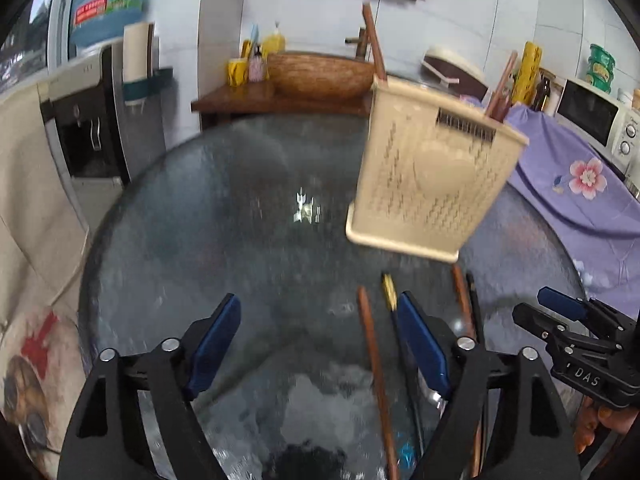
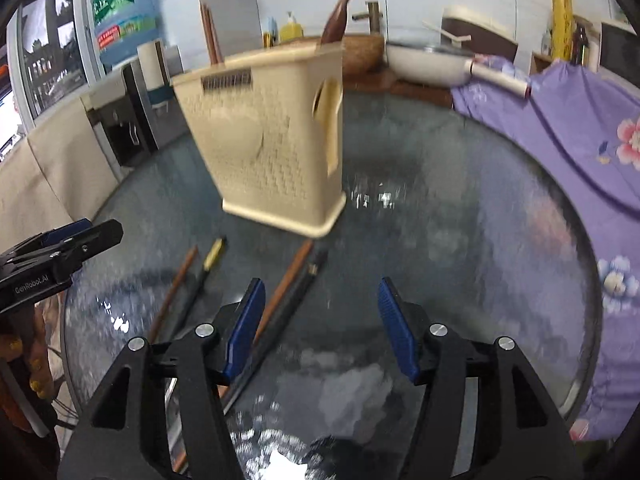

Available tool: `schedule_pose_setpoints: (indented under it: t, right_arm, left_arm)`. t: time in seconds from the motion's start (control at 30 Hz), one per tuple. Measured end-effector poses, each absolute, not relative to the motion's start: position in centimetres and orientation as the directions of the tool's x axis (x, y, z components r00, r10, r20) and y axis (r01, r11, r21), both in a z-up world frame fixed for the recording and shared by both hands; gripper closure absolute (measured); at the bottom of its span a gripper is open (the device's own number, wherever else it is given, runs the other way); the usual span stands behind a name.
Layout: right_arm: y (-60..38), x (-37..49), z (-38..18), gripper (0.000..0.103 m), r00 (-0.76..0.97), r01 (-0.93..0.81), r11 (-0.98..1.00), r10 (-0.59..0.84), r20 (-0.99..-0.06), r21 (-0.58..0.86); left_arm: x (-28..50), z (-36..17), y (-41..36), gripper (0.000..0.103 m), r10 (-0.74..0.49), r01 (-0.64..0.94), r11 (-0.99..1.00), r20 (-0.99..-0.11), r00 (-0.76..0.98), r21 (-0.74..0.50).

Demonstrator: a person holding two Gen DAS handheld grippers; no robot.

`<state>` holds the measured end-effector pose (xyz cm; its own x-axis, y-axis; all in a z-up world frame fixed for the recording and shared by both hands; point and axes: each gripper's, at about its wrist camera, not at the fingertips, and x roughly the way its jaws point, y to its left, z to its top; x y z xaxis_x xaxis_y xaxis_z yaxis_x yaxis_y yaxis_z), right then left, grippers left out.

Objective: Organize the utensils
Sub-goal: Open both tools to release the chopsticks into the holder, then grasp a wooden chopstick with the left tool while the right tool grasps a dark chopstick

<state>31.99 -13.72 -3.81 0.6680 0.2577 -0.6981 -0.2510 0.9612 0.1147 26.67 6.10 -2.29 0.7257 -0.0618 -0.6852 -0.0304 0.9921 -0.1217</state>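
a round dark glass surface (image 1: pixel 224 208) carries a beige plastic utensil holder (image 1: pixel 432 176), which stands upright toward the far side of the surface, away from both grippers. wooden handles (image 1: pixel 374 42) stick up out of its top, and in the right wrist view a wooden spoon (image 2: pixel 340 16) leans out of it as well.

four loose chopsticks lie flat on the surface between the holder and the near edge. a brown wooden chopstick (image 1: pixel 374 364) and a black chopstick with a gold tip (image 1: pixel 390 294) lie side by side, both running from near the holder toward the near edge. a second pair, another brown chopstick (image 2: pixel 286 284) and a dark chopstick (image 2: pixel 296 296), lies just beside them, closer to the right gripper.

the left gripper (image 1: pixel 320 344) hovers over the near part of the surface with its blue pads wide apart and nothing between them; the first pair of chopsticks lies just beside its right pad. the right gripper (image 2: pixel 322 330) also stands parted, its jaws empty, with the second pair of chopsticks passing under its left finger. the frames are motion-blurred.

a purple flowered cloth (image 2: pixel 580 128) drapes along the far right edge of the surface.
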Motion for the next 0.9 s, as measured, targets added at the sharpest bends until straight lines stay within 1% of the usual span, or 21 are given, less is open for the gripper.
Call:
schedule_pose_setpoints:
  t: [0.3,0.33,0.5,0.7,0.8,0.9]
  right_arm:
    - [-12.2,29.3,-7.6,0.045,0.604,-0.25,0.962,0.243,-0.759,0.109]
    - [-12.2,29.1,-7.6,0.045,0.607,-0.249,0.962,0.242,-0.757,0.107]
    - [-11.1,28.7,-7.5,0.046,0.607,-0.262,0.962,0.221,-0.763,0.07]
    - [-10.7,28.9,-7.4,0.047,0.595,-0.277,0.96,0.201,-0.778,0.036]
    - [-11.1,29.0,-7.1,0.052,0.577,-0.291,0.957,0.178,-0.797,0.003]
    - [-12.5,29.4,-7.3,0.055,0.557,-0.284,0.959,0.166,-0.813,0.002]
  left_arm:
    - [25.0,-5.9,5.3,0.041,-0.09,-0.017,0.991,-0.742,0.664,-0.135]
    - [24.9,-6.1,5.2,0.043,-0.092,-0.013,0.991,-0.744,0.661,-0.133]
    - [24.5,-6.3,4.5,0.045,-0.103,0.004,0.991,-0.745,0.659,-0.133]
    - [24.7,-6.5,3.4,0.05,-0.109,0.029,0.992,-0.754,0.647,-0.119]
    - [24.7,-6.5,3.3,0.05,-0.107,0.038,0.993,-0.758,0.644,-0.108]
    - [24.8,-6.6,3.4,0.054,-0.109,0.036,0.993,-0.763,0.638,-0.111]
